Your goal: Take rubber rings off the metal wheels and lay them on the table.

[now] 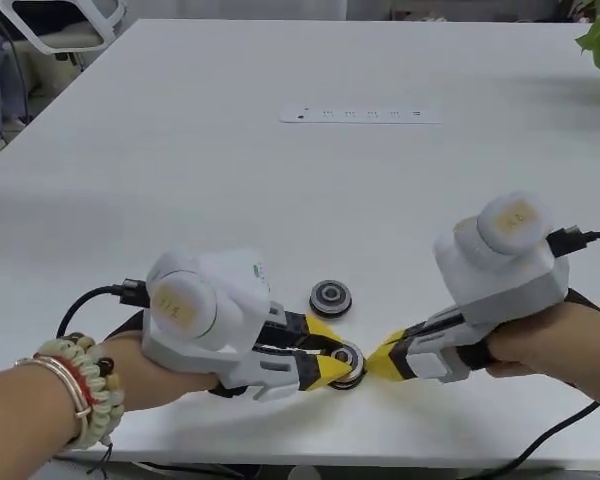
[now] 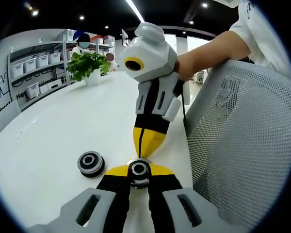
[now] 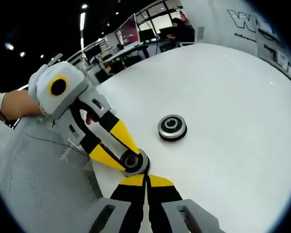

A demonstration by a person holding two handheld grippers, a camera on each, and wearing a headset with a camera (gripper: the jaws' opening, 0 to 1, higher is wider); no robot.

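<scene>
Head view: the left gripper point(image 1: 330, 360) pinches a small round metal wheel with a black rubber ring point(image 1: 347, 360) between its yellow-tipped jaws; the right gripper point(image 1: 383, 358) has its jaws pressed together, tips touching that wheel's rim from the opposite side; whether they nip the ring, I cannot tell; a second ringed metal wheel point(image 1: 331, 297) lies flat on the white table point(image 1: 280, 180) just beyond the left gripper's jaws, apart from both.

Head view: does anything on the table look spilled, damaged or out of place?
Nothing stands out. A loose wheel lies flat on the table; the other wheel sits clamped between the left gripper jaws, with the tip of the shut right gripper at its rim.
</scene>
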